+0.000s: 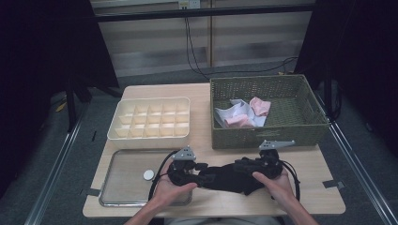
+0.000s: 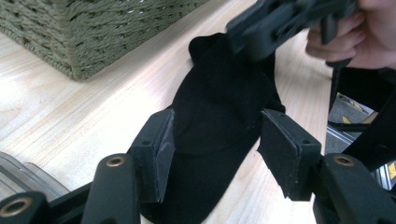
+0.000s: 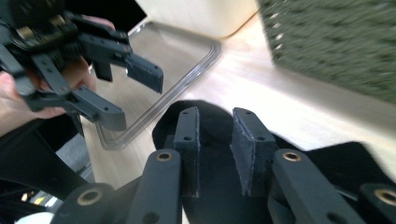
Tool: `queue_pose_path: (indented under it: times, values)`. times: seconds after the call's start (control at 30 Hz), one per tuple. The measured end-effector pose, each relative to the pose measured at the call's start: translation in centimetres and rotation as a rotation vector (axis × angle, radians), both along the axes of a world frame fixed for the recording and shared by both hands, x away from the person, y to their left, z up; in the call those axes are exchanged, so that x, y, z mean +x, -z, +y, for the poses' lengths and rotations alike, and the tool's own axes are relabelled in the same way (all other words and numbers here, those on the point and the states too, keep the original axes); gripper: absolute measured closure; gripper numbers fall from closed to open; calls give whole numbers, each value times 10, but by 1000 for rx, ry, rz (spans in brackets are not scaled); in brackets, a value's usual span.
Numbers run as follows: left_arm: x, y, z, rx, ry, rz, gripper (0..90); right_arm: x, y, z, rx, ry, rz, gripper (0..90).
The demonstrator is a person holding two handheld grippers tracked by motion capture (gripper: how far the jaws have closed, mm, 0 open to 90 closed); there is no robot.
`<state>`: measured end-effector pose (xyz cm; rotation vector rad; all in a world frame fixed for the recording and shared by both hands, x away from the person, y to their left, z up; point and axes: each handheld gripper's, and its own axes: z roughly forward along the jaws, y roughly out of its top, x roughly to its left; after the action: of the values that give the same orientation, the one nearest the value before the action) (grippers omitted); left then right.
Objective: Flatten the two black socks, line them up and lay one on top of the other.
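Observation:
A black cloth (image 1: 225, 178) lies crumpled on the wooden table near its front edge, between my two hands. My left gripper (image 1: 201, 168) comes in from the left, and in the left gripper view (image 2: 217, 140) its jaws stand wide over one end of the black cloth (image 2: 219, 107); the pads do not squeeze it. My right gripper (image 1: 241, 165) comes in from the right. In the right gripper view (image 3: 215, 128) its pads are a narrow gap apart just above the black cloth (image 3: 210, 112), not pinching it.
A green wicker basket (image 1: 267, 136) stands at the back right and holds pink and white cloths (image 1: 244, 115). A cream divided box (image 1: 150, 117) sits at the back left. In front of it lies a clear tray (image 1: 126, 187) with a white disc (image 1: 148, 175).

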<state>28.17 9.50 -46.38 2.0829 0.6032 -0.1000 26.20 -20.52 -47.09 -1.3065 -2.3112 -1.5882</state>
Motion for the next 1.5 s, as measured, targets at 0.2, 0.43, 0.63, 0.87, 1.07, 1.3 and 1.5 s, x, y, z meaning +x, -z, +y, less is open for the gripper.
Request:
queue_pose_path:
  times: [0.2,0.43,0.63,0.87,1.07,1.3,1.5]
  values:
    - [18,6,-2,11,-35,11,548,9,0,-20,-43,70,-1,720]
    - [29,16,-14,22,-9,49,648,28,11,-34,-121,143,-5,721]
    - [27,28,-21,66,10,57,557,35,24,-32,-155,153,30,669]
    - [25,35,-27,89,18,69,553,38,31,-30,-190,161,55,617]
    - [24,37,-30,114,30,58,706,38,35,-29,-193,135,72,755]
    - [21,32,-29,121,55,28,840,34,27,-30,-154,131,48,893]
    - [21,14,-16,64,25,-13,859,29,13,-37,-92,152,13,899]
